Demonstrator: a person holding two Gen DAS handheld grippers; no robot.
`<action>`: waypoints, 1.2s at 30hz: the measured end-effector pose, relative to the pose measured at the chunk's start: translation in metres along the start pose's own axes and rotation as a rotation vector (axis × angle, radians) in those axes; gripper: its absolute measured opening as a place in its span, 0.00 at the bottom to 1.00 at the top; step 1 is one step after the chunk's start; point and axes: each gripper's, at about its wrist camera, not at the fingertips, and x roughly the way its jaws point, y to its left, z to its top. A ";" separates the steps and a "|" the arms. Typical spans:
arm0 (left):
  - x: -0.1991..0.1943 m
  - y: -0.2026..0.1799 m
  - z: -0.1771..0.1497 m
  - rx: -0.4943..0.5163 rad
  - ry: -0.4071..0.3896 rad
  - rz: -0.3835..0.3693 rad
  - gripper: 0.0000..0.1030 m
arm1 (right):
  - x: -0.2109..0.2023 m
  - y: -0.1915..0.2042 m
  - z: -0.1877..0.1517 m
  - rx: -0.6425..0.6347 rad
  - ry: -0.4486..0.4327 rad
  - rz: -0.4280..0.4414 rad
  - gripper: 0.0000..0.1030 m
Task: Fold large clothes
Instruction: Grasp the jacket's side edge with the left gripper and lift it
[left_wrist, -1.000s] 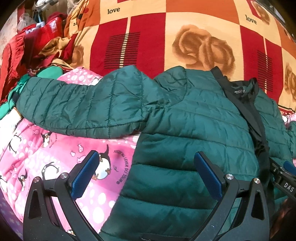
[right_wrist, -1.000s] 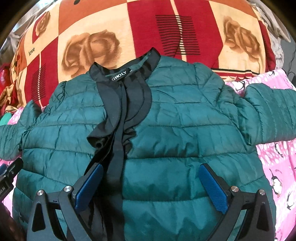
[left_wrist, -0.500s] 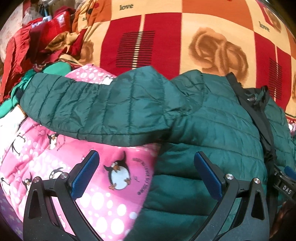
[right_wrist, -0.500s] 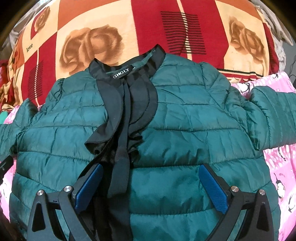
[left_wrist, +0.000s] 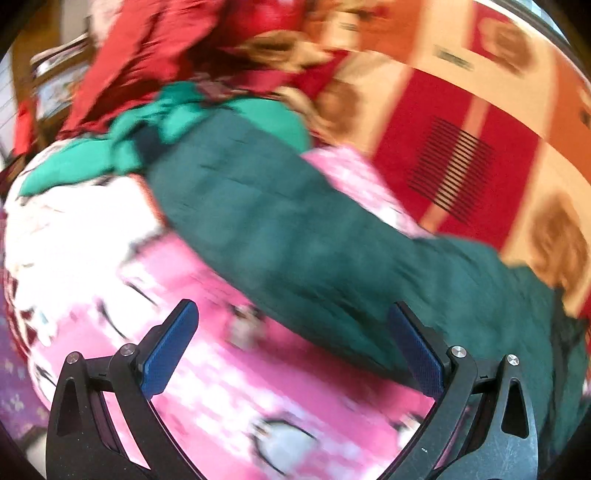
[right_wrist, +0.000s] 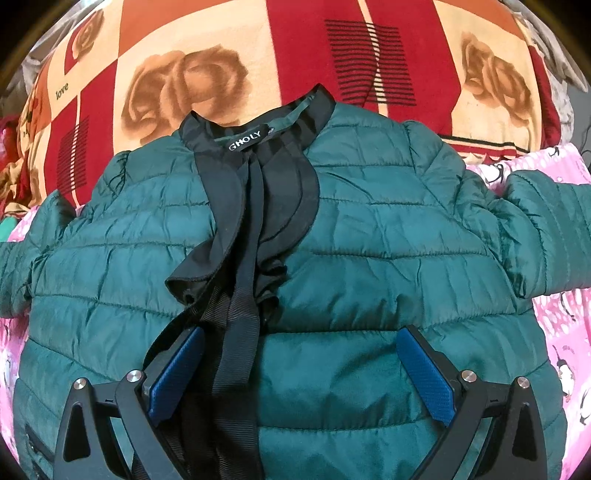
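The green puffer jacket (right_wrist: 369, 258) lies flat on its back on the bed, on top of a pink penguin blanket (left_wrist: 221, 387) and a red and orange rose blanket (right_wrist: 207, 74); its front faces up, and its black collar (right_wrist: 258, 136) points to the far side; a black ribbon (right_wrist: 240, 314) runs down the middle of the front; both sleeves stick out to the sides, so the jacket looks spread out and not folded at all.

The right gripper (right_wrist: 299, 373) hangs low over the belly of the jacket; its jaws stand wide open and hold nothing; the ribbon passes between them, close to the left blue pad.

The left gripper (left_wrist: 291, 350) is out by the left sleeve (left_wrist: 277, 229); this view is very blurry, so small things are hard to make out; its jaws are wide open too, with nothing in them; the sleeve lies slanted across the pink blanket, just past the fingertips, and its far end reaches a heap of red and light green clothes (left_wrist: 166, 74).

I think the folding is only at its start; the jacket is laid out ready, and that part looks done; no sleeve is tucked in yet, and the body has no fold; the left sleeve looks like the first thing to bring in, then the right sleeve (right_wrist: 546, 236), then the body folded over.
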 end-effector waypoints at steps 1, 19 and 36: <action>0.004 0.011 0.007 -0.020 -0.011 0.022 0.99 | 0.000 0.000 0.000 -0.001 -0.001 -0.001 1.00; 0.073 0.037 0.056 -0.078 0.011 -0.082 0.19 | 0.009 0.003 -0.002 -0.005 0.005 -0.011 1.00; -0.053 -0.056 0.013 0.191 -0.142 -0.214 0.15 | 0.011 -0.002 0.015 -0.041 0.094 0.014 1.00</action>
